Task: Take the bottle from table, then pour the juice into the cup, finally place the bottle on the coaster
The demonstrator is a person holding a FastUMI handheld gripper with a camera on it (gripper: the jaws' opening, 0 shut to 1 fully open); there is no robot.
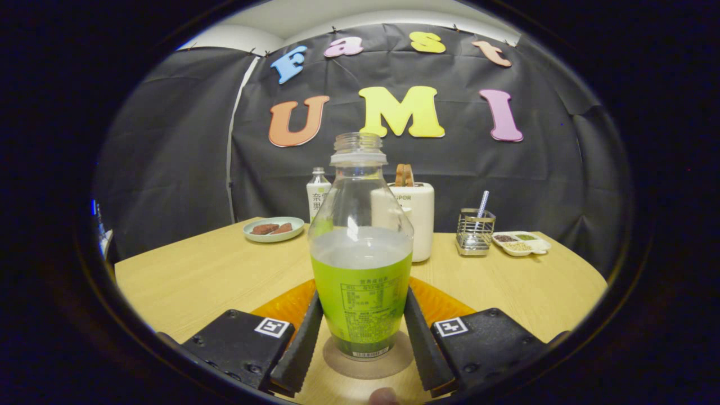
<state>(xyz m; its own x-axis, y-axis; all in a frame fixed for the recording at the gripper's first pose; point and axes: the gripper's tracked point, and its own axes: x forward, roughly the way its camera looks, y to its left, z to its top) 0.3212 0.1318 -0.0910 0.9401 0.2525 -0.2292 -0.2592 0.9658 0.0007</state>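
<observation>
Table: light wood-grain top, carrying every item noted below.
Gripper: its two fingers flank the lower body of the bottle, one on each side, lying along or right beside the label. Whether both actually press on the bottle cannot be told from this view.
Bottle: clear plastic, upright, uncapped, with a green label round its lower half. Pale liquid fills it to roughly mid-height. It stands between the fingers, base resting on the coaster.
Orange mat: lies flat under and behind the bottle, showing on either side of it beyond the fingers.
Coaster: round, brownish, flat on the table directly beneath the bottle's base, between the fingers.
Toaster: cream-coloured, upright, behind the bottle, with brown slices standing out of its top.
Plate: pale, round, at the far left of the table, holding two dark reddish-brown pieces.
Second bottle: small, white-labelled, upright behind the plate, near the booth wall.
Wire holder: metal mesh basket to the right of the toaster, with a striped straw leaning out of it.
Divided dish: white, just beside the wire holder on its right, compartments holding small amounts of mixed-colour contents.
</observation>
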